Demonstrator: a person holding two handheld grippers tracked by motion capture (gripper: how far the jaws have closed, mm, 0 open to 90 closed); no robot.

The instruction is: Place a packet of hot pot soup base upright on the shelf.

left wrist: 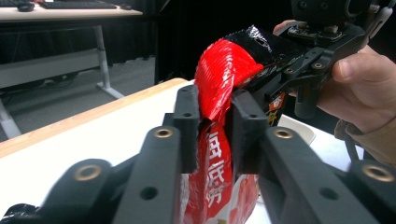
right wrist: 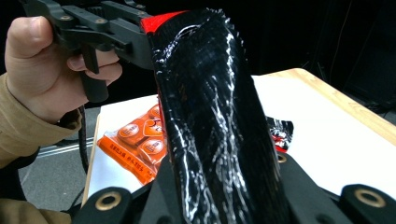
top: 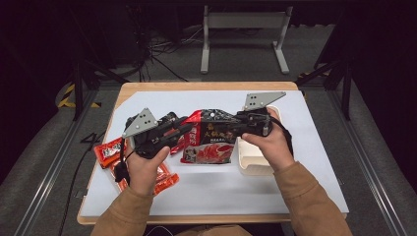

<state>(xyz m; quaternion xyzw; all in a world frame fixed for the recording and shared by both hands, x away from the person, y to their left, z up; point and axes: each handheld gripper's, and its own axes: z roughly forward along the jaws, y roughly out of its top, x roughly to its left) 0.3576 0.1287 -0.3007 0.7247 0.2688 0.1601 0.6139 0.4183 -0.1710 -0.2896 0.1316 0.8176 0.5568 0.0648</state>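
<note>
High view: left gripper [top: 184,129] and right gripper [top: 235,122] hold a red-and-black snack bag [top: 210,142] above the table [top: 206,189], beside a white tray [top: 253,157]. Left gripper view: jaws flank the bag's red edge (pad contact apparently kept). Right gripper view: jaws clenched on the black edge.

Red snack bag [left wrist: 215,182]: Chinese characters, unclear.

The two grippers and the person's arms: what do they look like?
Both the left gripper and the right gripper are black, with brass-coloured bushings at the joints. Each carries a grey three-cornered plate drilled with small holes, and a black cable trails from the left one. The sleeves are tan.
</note>
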